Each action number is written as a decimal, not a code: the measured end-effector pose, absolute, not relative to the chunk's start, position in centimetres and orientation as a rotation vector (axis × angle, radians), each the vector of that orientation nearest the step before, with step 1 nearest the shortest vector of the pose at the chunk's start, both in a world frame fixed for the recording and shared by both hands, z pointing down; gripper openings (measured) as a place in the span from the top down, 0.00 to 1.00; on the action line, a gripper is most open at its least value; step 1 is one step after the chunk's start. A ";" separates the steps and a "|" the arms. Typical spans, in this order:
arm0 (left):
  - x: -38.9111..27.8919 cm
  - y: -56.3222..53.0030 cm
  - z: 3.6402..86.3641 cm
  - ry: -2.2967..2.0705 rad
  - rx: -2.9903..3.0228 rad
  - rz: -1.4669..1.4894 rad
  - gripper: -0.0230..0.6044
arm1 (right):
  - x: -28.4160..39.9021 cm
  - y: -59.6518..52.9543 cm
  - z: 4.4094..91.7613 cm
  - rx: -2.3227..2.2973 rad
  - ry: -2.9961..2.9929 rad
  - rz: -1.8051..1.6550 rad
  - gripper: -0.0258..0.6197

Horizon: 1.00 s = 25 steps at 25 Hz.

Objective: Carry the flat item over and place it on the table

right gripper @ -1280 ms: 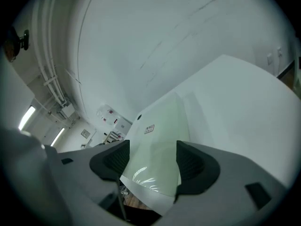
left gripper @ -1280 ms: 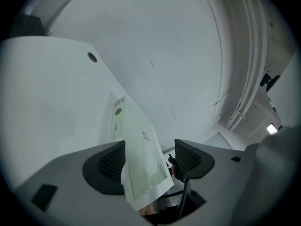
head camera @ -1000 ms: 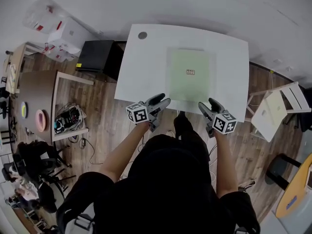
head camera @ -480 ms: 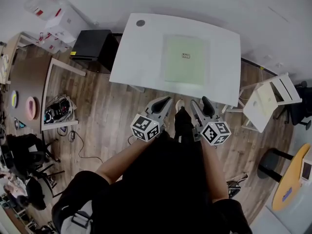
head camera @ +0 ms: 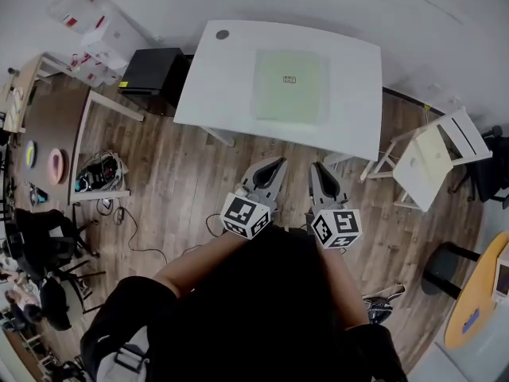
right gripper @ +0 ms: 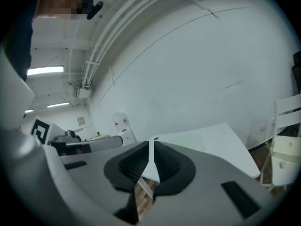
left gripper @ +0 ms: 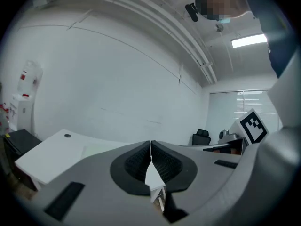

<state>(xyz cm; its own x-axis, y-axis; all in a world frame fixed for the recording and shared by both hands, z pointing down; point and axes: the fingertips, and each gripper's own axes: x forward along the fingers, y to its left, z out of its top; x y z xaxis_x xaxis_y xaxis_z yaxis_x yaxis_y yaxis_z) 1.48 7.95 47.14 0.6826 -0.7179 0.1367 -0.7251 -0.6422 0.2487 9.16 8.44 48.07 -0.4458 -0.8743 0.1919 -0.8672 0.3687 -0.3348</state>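
The mat [head camera: 289,86] lies flat on the table [head camera: 215,94], square to its edges and toward the far middle, with bare top all round it and nothing touching it. By the look of it the placing is done. What remains, in my judgement, is only to leave it alone: keep both tools off the tabletop, and check that no corner is curled or hanging over an edge; from here none seems to be. The left gripper [head camera: 278,163] and right gripper [head camera: 317,168] hang over the floor [head camera: 175,181], well apart from the table's near edge. Both have just been closing and are now clenched on nothing, the ribbed pads pressed together with no thing between them. They sit side by side, close to the person's body, pointing roughly level toward the table, marker cubes nearest the chest and forearms drawn in.
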 end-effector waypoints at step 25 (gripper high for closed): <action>8.6 19.0 43.8 -1.524 2.577 0.004 0.94 | 14.2 19.1 43.6 -1.647 2.770 -0.203 0.88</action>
<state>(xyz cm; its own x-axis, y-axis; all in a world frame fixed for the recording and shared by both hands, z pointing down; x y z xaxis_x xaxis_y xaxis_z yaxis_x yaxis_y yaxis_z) 8.57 19.05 43.83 0.4844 -0.8715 0.0770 -0.8718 -0.4735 0.1255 14.21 19.08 43.57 -0.4767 -0.8679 0.1395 -0.8790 0.4727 -0.0629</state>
